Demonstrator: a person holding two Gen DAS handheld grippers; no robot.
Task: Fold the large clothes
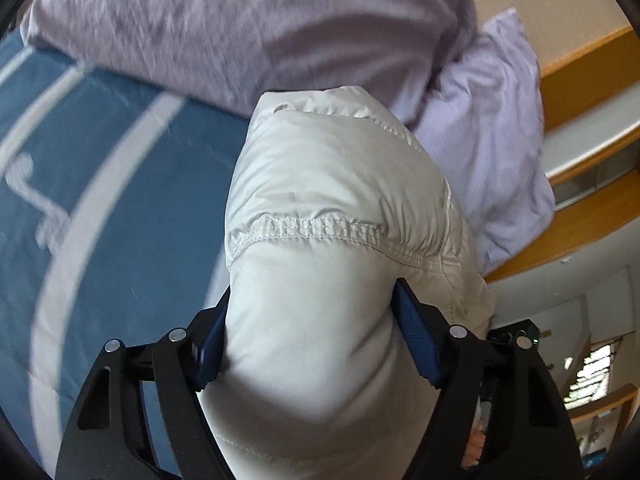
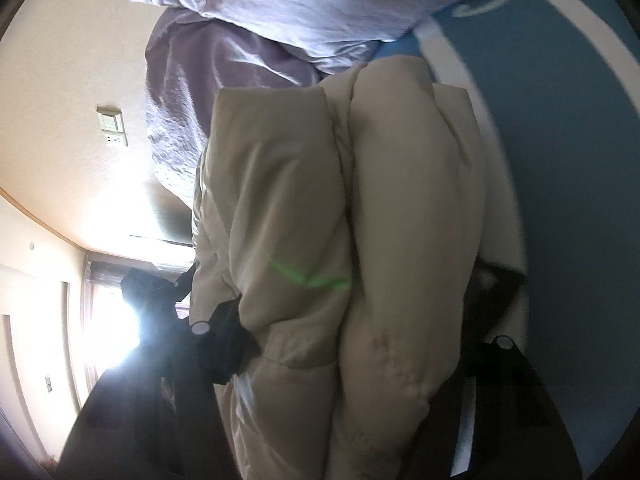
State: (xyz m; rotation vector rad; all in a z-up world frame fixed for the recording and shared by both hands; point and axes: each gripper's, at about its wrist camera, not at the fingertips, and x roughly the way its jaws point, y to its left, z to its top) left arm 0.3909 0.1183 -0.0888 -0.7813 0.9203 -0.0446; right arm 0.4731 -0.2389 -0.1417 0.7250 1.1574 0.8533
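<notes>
A cream puffy quilted jacket [image 1: 328,208] fills the middle of the left wrist view, lifted above the blue bed cover. My left gripper [image 1: 316,340] is shut on a thick fold of it, with the blue pads [image 1: 418,340] pressing in from both sides. In the right wrist view the same jacket [image 2: 360,240] hangs bunched in several padded layers. My right gripper [image 2: 360,328] is shut on that bundle, its dark fingers [image 2: 228,332] mostly buried in the fabric. The other gripper [image 2: 160,292] shows dark at the jacket's left edge.
A blue bed cover with white stripes [image 1: 120,184] lies below. Lilac pillows [image 1: 240,32] and a lilac quilt [image 2: 180,92] sit at the head of the bed. A wooden headboard and shelf [image 1: 592,92] are to the right. A bright window [image 2: 112,320] glares.
</notes>
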